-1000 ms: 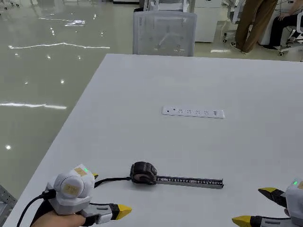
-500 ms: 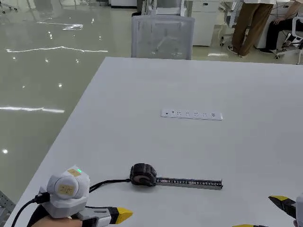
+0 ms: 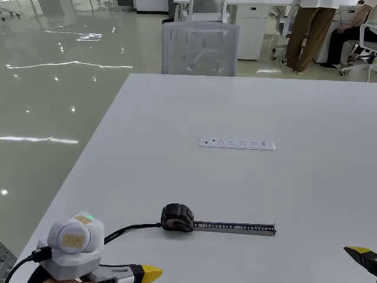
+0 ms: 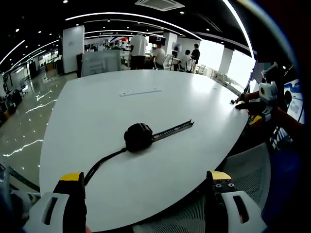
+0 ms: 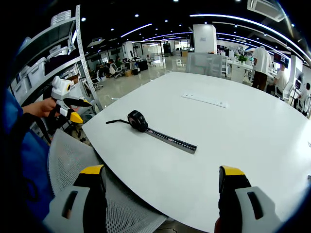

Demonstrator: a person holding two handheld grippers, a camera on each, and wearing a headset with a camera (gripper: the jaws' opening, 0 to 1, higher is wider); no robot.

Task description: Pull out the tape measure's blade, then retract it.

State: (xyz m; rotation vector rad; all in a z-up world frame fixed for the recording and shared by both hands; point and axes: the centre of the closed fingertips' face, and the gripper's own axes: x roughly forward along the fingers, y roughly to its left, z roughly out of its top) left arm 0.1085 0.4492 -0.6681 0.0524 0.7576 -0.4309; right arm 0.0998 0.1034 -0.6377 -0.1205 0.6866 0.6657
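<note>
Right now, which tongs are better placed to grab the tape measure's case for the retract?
Left, probably. The case lies nearer the left tongs, strap trailing toward them; the right tongs sit past the blade's far end. Both open.

Your tape case (image 3: 178, 217) black; blade (image 3: 235, 227) dark, pale tick marks; cord (image 3: 131, 227) black. Table (image 3: 177, 118), strip (image 3: 237, 144) white. Your left gripper (image 4: 146, 176), right gripper (image 5: 162, 170): yellow tips, grey-white bodies. Chair (image 3: 200, 50) grey mesh
</note>
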